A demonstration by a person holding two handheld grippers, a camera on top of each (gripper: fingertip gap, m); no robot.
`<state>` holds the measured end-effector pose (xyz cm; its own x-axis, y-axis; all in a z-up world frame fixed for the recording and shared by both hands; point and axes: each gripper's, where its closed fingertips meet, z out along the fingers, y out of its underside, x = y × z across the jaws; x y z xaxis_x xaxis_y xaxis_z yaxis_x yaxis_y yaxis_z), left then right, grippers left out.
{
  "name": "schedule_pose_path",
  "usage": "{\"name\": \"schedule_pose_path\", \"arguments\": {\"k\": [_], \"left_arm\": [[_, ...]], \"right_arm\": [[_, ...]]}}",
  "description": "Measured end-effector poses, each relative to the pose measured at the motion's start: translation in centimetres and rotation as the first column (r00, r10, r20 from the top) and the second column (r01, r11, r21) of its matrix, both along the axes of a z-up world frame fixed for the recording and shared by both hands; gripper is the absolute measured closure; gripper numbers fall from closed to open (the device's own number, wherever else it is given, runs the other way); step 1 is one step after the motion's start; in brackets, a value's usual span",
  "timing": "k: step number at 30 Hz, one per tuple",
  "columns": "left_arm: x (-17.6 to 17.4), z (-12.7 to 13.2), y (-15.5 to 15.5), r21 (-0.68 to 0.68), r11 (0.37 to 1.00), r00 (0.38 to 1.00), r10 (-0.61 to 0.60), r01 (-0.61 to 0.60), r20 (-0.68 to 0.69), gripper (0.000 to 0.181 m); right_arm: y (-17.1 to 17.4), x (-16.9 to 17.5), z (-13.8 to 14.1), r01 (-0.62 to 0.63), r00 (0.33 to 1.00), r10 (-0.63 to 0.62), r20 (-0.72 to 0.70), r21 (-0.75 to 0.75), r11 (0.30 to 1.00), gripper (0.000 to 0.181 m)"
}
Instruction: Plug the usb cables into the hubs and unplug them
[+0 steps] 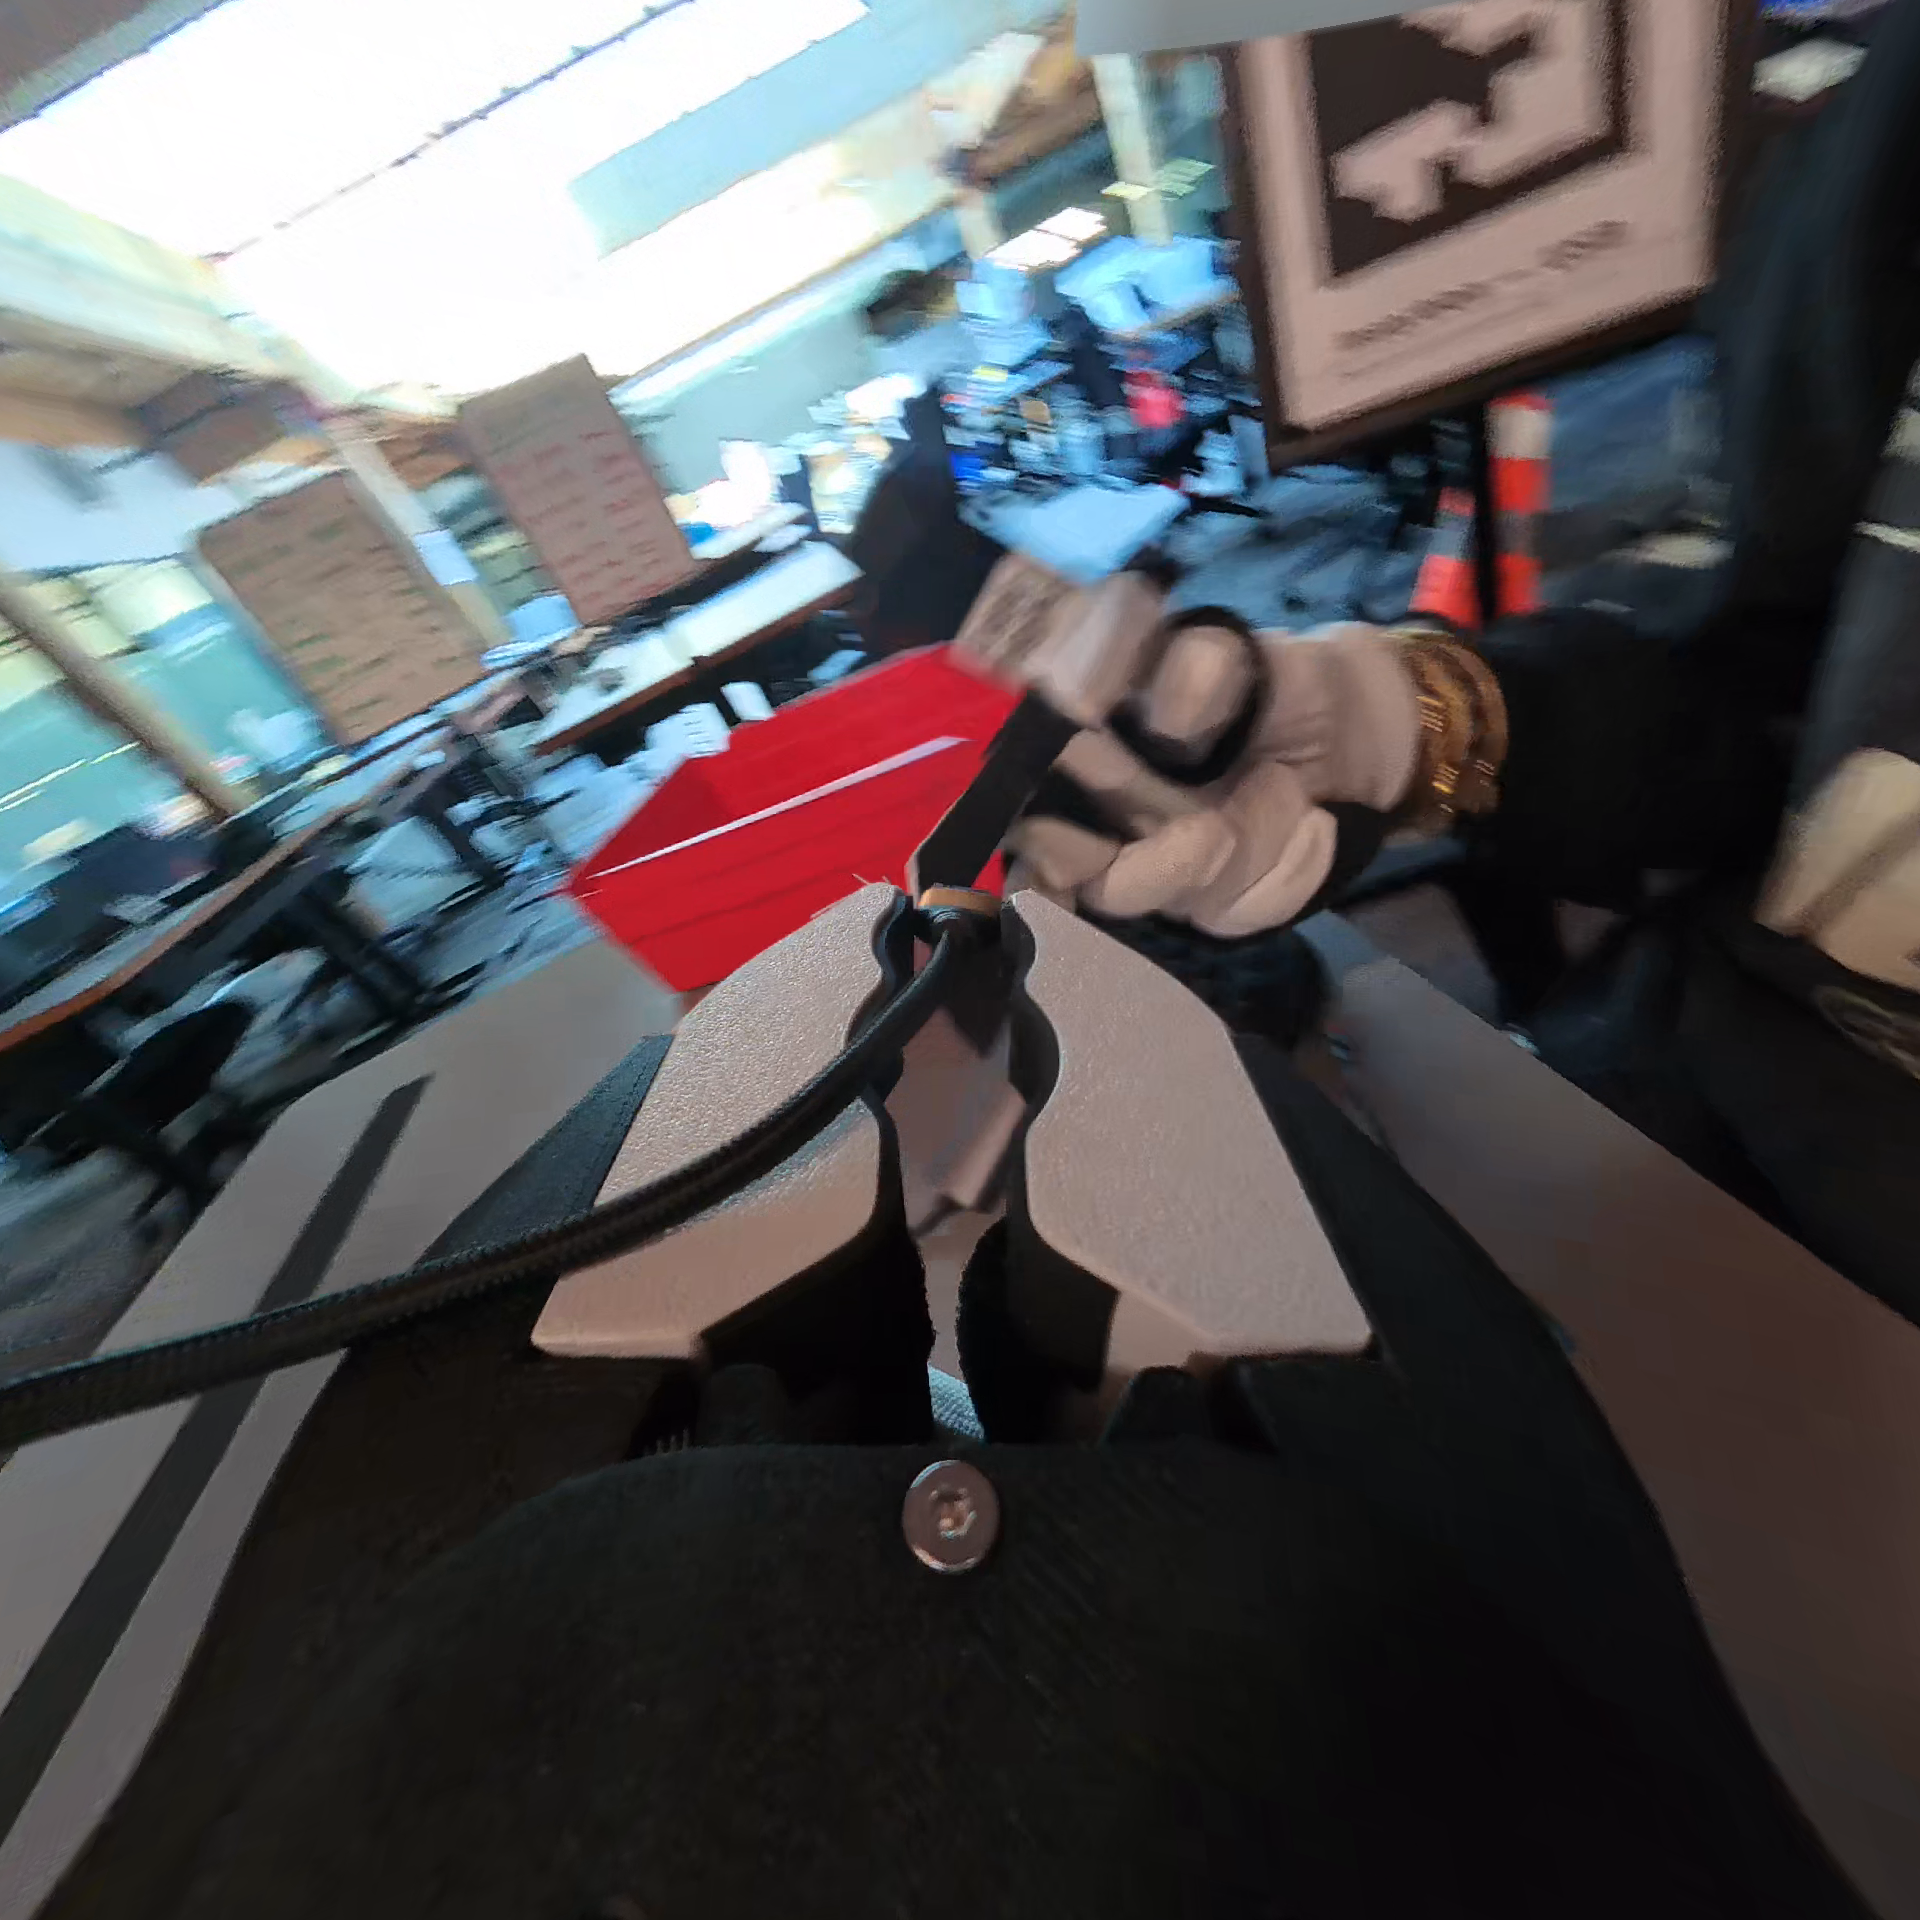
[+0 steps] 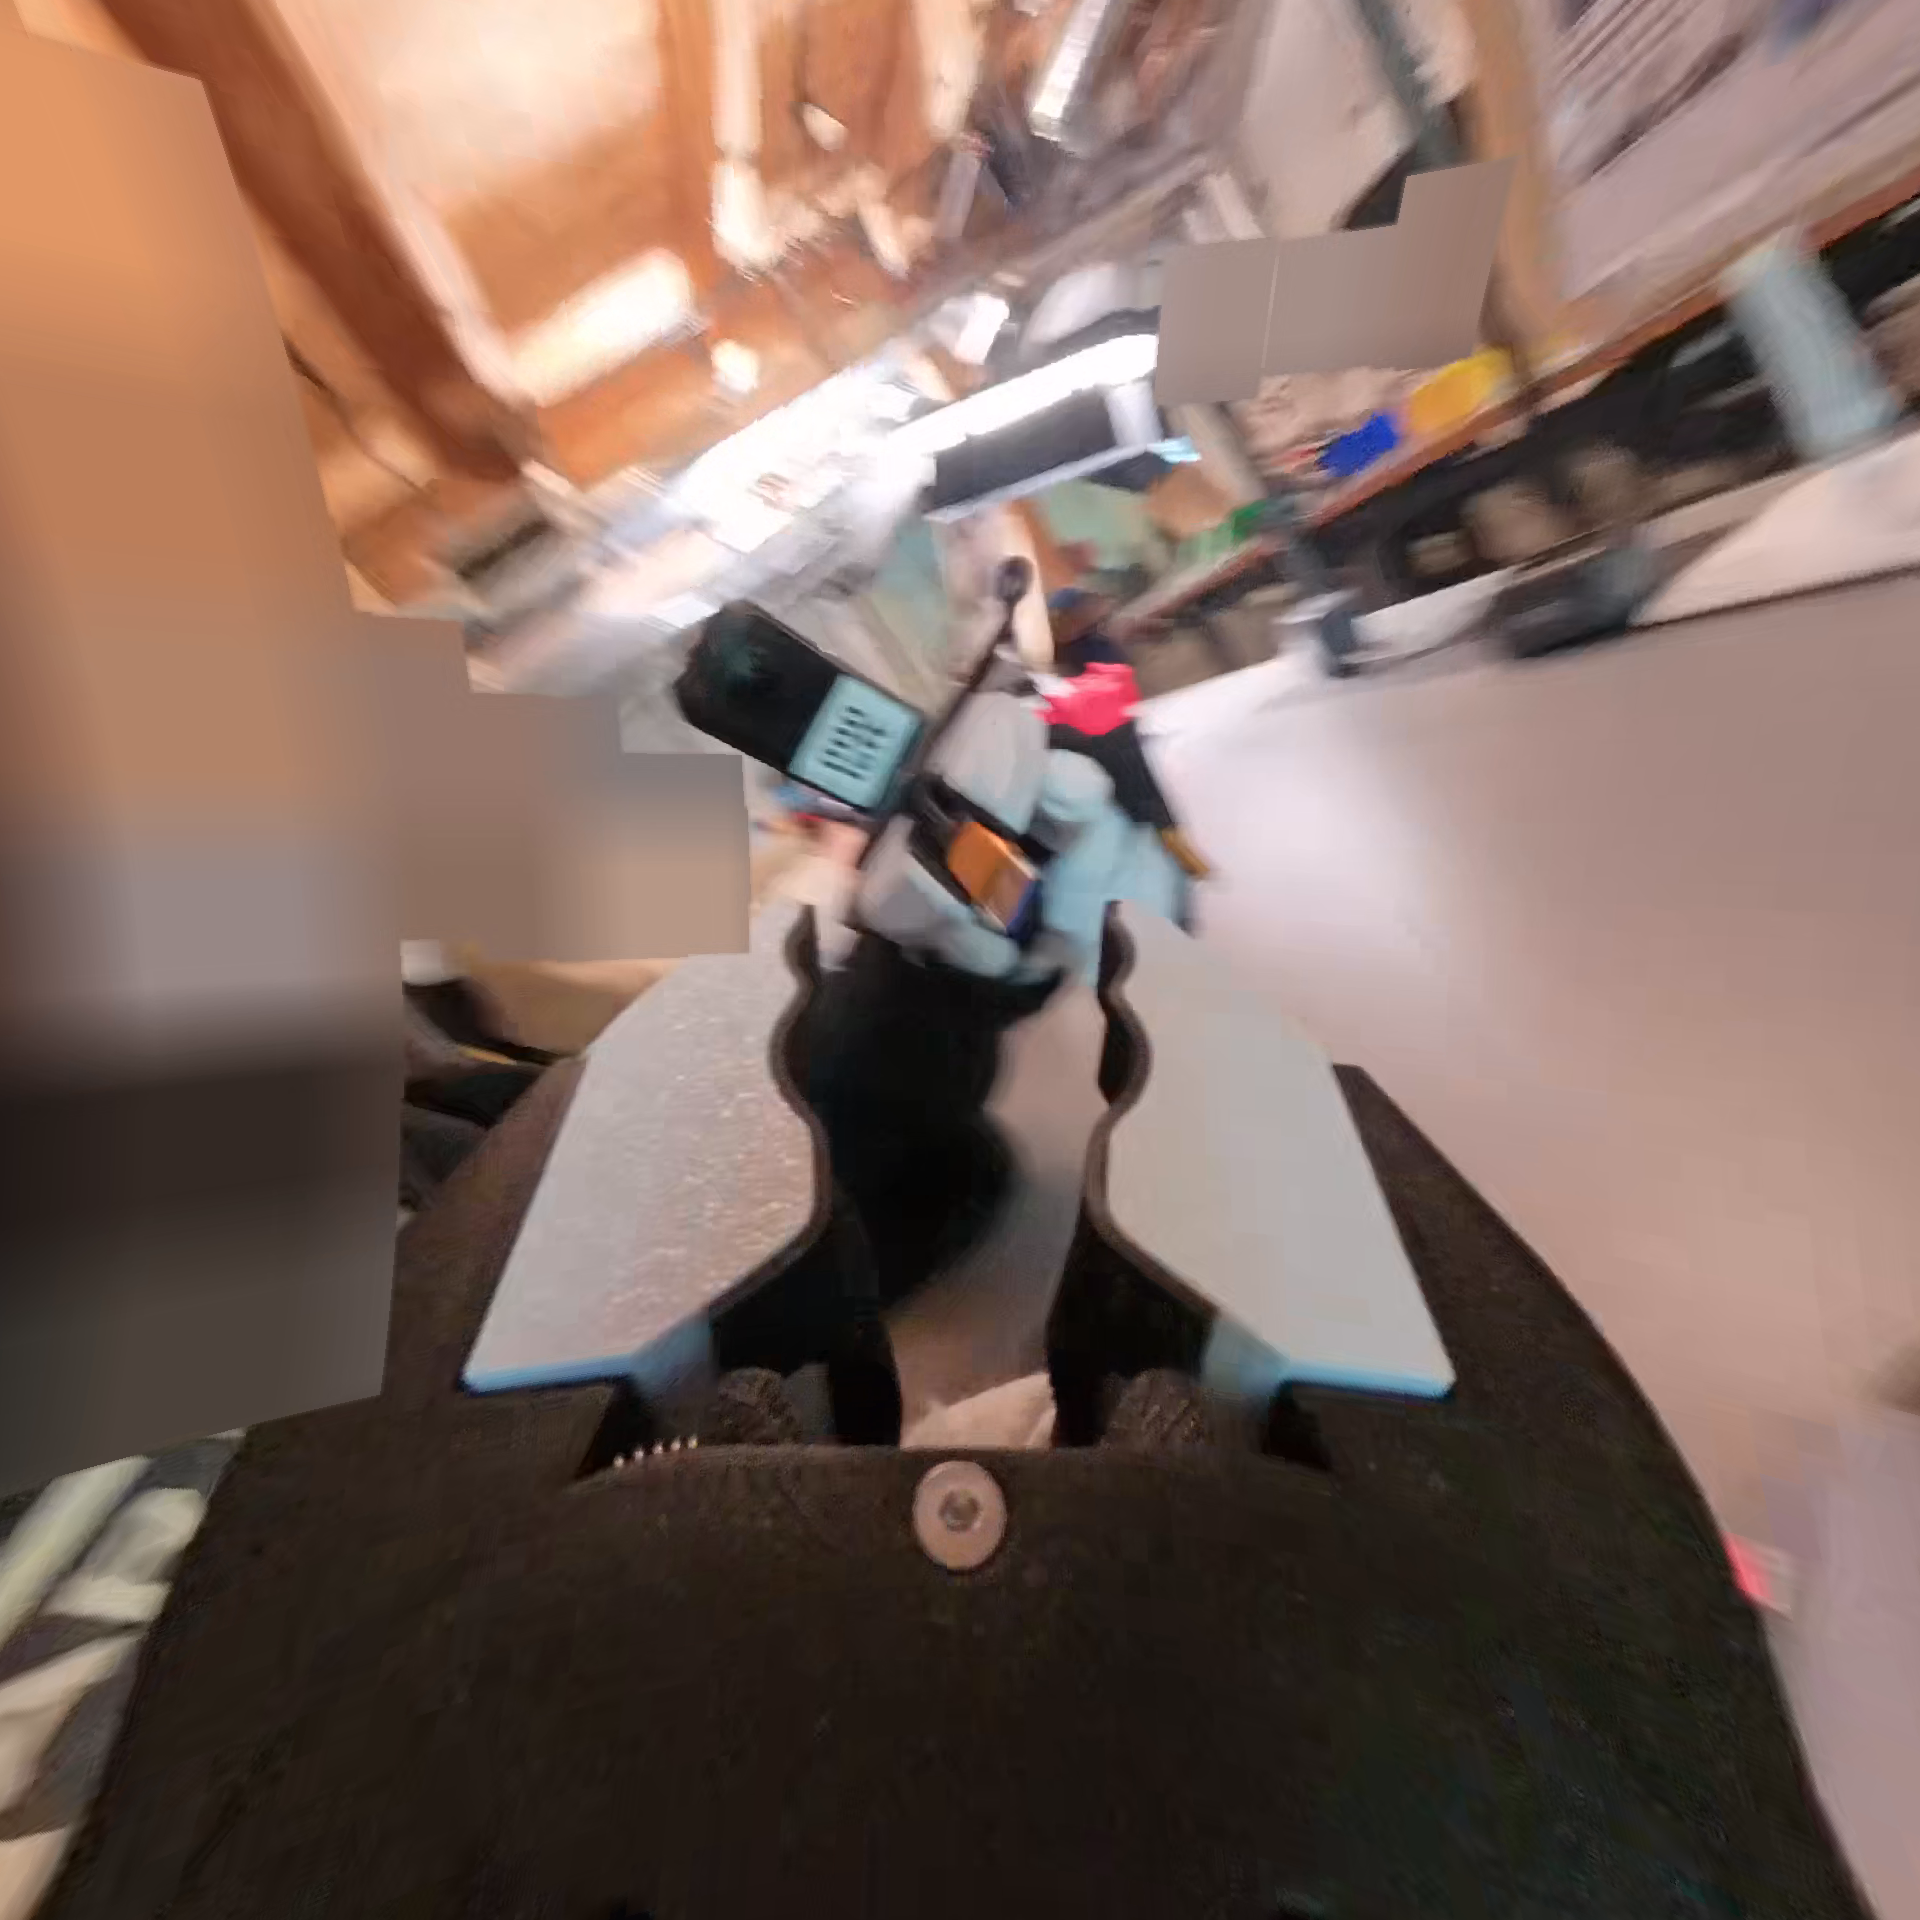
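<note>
In the left wrist view my left gripper [image 1: 954, 914] is shut on a usb cable: a grey metal connector body [image 1: 956, 1122] sits between the fingers. At the tips is a gold collar [image 1: 954, 898]. From there the black braided cable [image 1: 520, 1257] runs off to the lower left. A black flat bar [image 1: 987, 800] rises from the tips toward the right gripper [image 1: 1070, 644], which a white-gloved hand [image 1: 1226, 790] holds; I cannot tell what the bar is. In the right wrist view my right gripper [image 2: 956, 935] is open and empty. It points at the blurred left gripper [image 2: 935, 821].
A red bin [image 1: 810, 800] stands on the pale table [image 1: 1558, 1195] just beyond the left fingertips. A black-and-white marker board [image 1: 1475, 177] hangs at the upper right. Both views are motion-blurred. Cluttered benches and shelves fill the background. My two grippers' fingertips are within a few centimetres of each other.
</note>
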<state>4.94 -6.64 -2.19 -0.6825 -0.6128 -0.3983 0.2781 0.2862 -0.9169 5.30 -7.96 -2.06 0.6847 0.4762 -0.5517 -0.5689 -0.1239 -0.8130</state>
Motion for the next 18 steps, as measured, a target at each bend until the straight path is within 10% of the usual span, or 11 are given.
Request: {"name": "schedule_pose_path", "arguments": {"k": [3,6,18], "left_arm": [[0.8,1.6,2.1,-0.114,0.988,0.994,0.107,-0.103,0.022,0.166],[1.0,2.4,3.3,-0.182,0.972,0.988,0.154,-0.147,0.029,0.166],[2.5,1.2,3.4,-0.279,0.943,0.982,0.158,-0.182,-0.108,0.166]], "right_arm": [[-1.6,4.4,-2.1,0.33,0.848,-0.256,0.464,-0.084,0.94,0.116],[-4.2,7.3,-6.5,0.483,0.673,-0.185,0.716,-0.235,0.844,0.115],[-5.9,9.1,-14.2,0.509,0.645,-0.013,0.764,-0.416,0.754,0.147]]}}
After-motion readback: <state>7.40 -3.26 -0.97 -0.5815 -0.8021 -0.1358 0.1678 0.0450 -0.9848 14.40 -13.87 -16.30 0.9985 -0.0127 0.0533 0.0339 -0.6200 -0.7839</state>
